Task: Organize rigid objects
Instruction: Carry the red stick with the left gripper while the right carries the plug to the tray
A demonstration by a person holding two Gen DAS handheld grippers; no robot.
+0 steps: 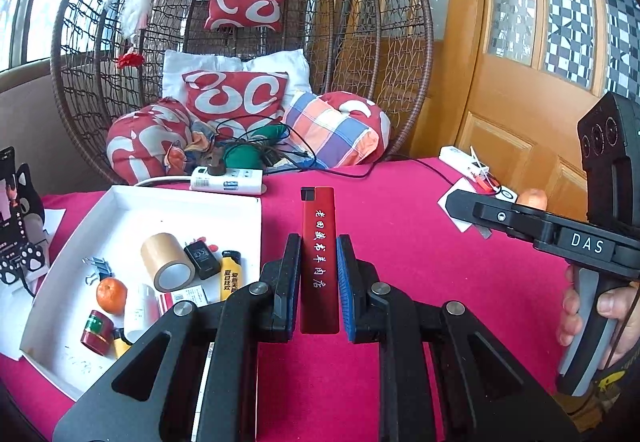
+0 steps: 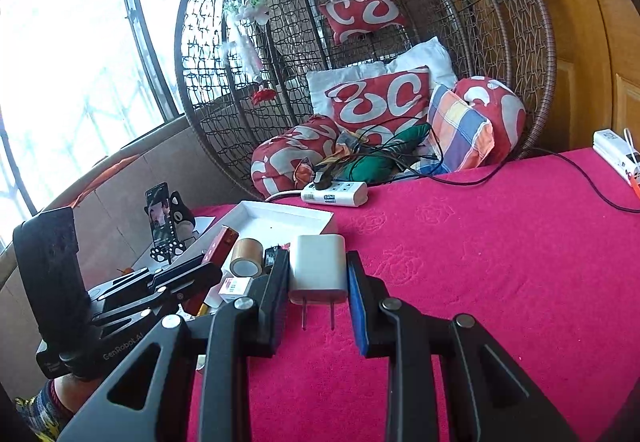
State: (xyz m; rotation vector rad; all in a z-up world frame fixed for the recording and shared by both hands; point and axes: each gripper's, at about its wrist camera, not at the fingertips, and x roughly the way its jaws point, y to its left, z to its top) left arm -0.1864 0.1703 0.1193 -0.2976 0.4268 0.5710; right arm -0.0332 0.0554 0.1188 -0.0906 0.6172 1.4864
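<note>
The red lighter [image 1: 318, 262] is gripped lengthwise between the left gripper [image 1: 318, 278] fingers, the white tray [image 1: 120, 209] lying just leftward, while the right gripper [image 2: 318, 282] fingers clamp the white charger [image 2: 318, 268].

Magenta tablecloth [image 1: 420, 262] with faint embossed roses. Dark red slim box [image 1: 318, 262] lettered in white, black square at far end. White tray [image 1: 248, 201] holding tan tape roll [image 1: 166, 262], yellow-and-black lighter [image 1: 229, 276], orange fruit [image 1: 111, 295], black adapter [image 1: 202, 260]. White charger [image 2: 318, 268], metal prongs. Red cushions [image 1: 236, 95] with white swirls; one pillow [image 1: 332, 129] checked orange, blue, white. Black gripper fingers [image 1: 290, 282], pads possibly blue.
</note>
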